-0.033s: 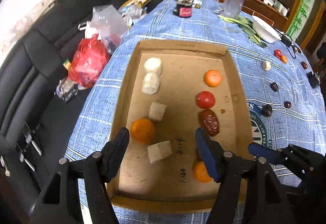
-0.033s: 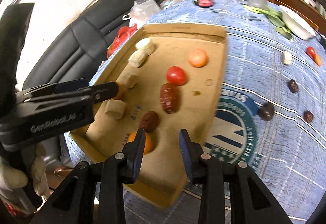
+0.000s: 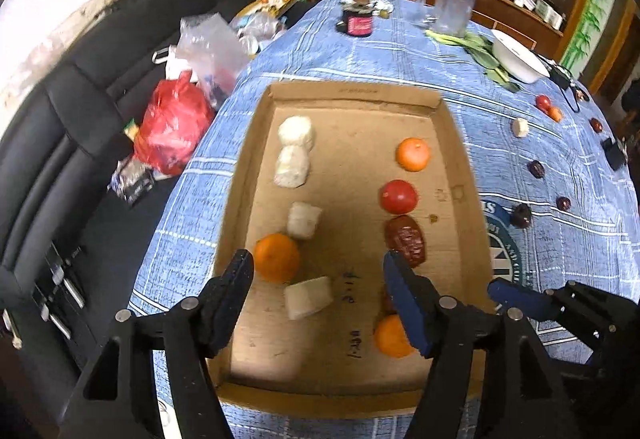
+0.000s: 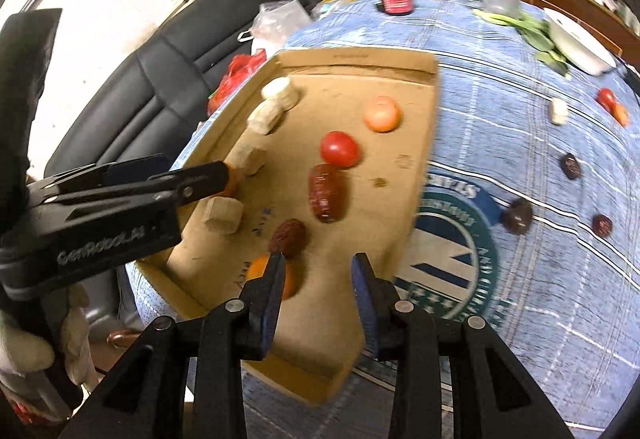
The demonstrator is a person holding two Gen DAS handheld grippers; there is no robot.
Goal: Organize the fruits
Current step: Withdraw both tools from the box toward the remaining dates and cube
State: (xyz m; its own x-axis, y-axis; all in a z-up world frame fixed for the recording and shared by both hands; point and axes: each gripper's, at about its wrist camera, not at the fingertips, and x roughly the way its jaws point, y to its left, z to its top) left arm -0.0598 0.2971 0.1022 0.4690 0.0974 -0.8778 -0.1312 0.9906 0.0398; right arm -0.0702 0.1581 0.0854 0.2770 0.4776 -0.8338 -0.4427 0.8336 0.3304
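A shallow cardboard tray (image 3: 344, 397) (image 4: 424, 143) on the blue cloth holds fruit. Its left row has white chunks (image 3: 295, 132) and an orange (image 3: 277, 257). Its right row has an orange (image 3: 413, 154), a red tomato (image 3: 398, 196) (image 4: 339, 148), a large red date (image 3: 406, 240) (image 4: 327, 192), a small dark date (image 4: 289, 238) and an orange (image 3: 392, 335) (image 4: 260, 269). My left gripper (image 3: 318, 281) is open and empty over the tray's near end. My right gripper (image 4: 318, 275) is open and empty above the tray's near right corner, just behind the small date.
Loose fruit lies on the cloth to the right: dark dates (image 4: 517, 214) (image 4: 570, 166) (image 4: 602, 225), a white chunk (image 4: 558, 110), a tomato (image 4: 606, 98). A white bowl (image 4: 580, 39), greens, a glass jug (image 3: 452, 5) and a jar (image 3: 358, 23) stand at the far end. A black sofa with bags is on the left.
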